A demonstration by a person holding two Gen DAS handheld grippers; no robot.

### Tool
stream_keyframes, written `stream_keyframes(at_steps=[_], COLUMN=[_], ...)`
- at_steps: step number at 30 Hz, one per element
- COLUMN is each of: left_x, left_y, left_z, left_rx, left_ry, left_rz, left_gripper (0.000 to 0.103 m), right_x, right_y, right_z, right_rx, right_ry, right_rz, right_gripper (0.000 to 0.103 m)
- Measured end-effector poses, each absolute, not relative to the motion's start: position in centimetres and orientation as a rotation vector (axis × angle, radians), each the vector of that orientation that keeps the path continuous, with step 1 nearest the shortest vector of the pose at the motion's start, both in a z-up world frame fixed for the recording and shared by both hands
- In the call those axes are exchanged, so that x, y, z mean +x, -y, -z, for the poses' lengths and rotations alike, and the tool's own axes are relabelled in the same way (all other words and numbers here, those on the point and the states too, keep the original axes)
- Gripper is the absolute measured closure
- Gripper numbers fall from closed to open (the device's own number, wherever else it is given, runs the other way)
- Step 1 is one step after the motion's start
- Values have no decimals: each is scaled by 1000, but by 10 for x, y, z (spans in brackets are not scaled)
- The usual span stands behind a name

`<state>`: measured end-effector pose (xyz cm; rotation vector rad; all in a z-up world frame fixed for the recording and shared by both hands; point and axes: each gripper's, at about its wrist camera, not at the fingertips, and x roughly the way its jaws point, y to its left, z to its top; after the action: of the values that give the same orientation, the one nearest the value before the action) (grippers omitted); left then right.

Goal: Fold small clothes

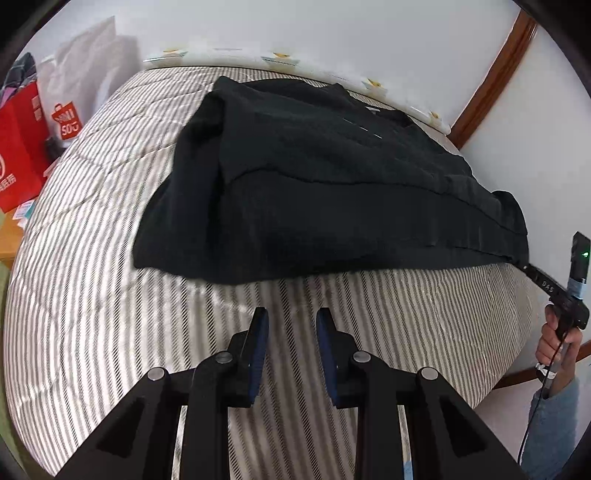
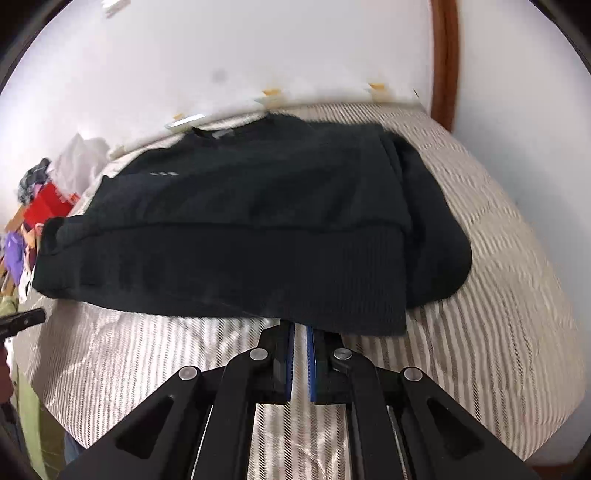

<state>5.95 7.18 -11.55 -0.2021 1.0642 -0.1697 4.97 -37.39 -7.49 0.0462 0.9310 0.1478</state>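
Lying across the grey-and-white striped quilted bedcover, the black knit sweater with a ribbed hem is spread flat with its neckline toward the white wall and its hem toward the cameras.

Left wrist view, left to right: a red paper shopping bag and a white plastic bag with an orange logo stand beside the bed's far left edge. The sweater's left side is doubled over onto the body, forming a thick fold. Below the hem, the left gripper hovers over bare bedcover, jaws set wide apart with nothing between the blue pads, clear of the garment. At the right edge, the right gripper meets the hem's corner, carried by a hand in a blue-grey sleeve. A brown wooden trim runs up the wall behind.

Right wrist view, left to right: mixed coloured clothing is heaped at the far left. The sweater fills the centre, its ribbed hem raised off the bedcover. The right gripper's jaws are drawn narrow, clamped on the hem's lower edge, the tips hidden beneath the fabric. The hem's right corner hangs just beside them.
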Motion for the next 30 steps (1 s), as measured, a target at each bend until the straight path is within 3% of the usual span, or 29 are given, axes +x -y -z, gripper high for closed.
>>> stream_keyframes(at_steps=[30], left_x=[179], left_y=[-84], left_z=[67], left_rx=[-280], left_ry=[-938], left_rz=[163], left_gripper=[78], right_x=[181], right_y=[382], right_z=[59], right_rx=[222], right_ry=[-892], right_rz=[-123], right_gripper=[97])
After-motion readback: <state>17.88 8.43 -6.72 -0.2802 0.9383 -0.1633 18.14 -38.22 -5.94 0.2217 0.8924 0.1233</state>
